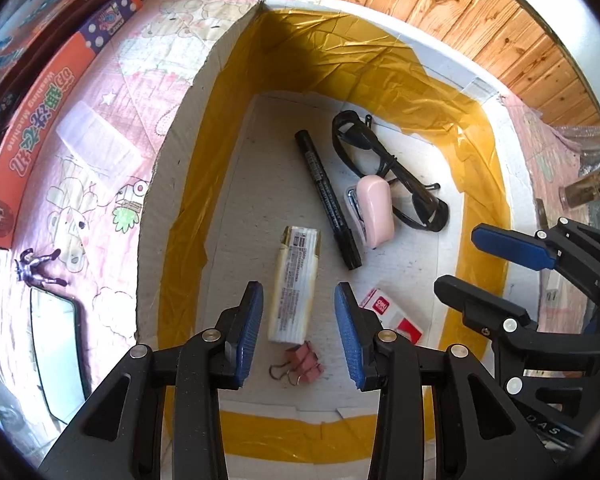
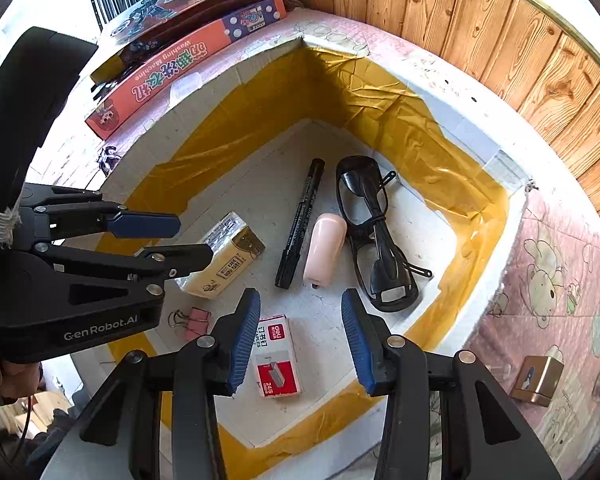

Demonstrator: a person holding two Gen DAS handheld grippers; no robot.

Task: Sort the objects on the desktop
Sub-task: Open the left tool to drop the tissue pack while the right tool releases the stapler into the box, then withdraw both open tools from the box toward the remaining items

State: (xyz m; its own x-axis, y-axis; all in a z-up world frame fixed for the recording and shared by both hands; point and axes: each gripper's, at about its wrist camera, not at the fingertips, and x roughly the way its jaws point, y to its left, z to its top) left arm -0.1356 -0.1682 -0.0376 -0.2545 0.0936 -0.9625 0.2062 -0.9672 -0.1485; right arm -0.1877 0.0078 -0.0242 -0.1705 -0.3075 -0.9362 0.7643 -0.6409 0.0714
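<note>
A cardboard box (image 1: 204, 128) lined with yellow tape holds a black marker (image 1: 328, 200), a pink stapler (image 1: 374, 212), black glasses (image 1: 384, 168), a cream packet (image 1: 296, 272), a red-and-white staples box (image 1: 396, 316) and pink binder clips (image 1: 302, 364). My left gripper (image 1: 298, 292) hangs open over the cream packet, its pads clear of it. My right gripper (image 2: 300, 300) is open above the staples box (image 2: 276, 360), not touching it. In the right wrist view the left gripper (image 2: 194, 240) hovers by the packet (image 2: 224, 256); the right gripper (image 1: 458, 260) shows at the box's right side.
An orange toy box (image 1: 40, 128) and a darker one lie left of the box on a pink cartoon cloth. A clear plastic case (image 1: 96, 140), a purple figurine (image 1: 38, 268) and a mirror-like slab (image 1: 56, 348) sit there too. A small gold box (image 2: 538, 380) lies at the right.
</note>
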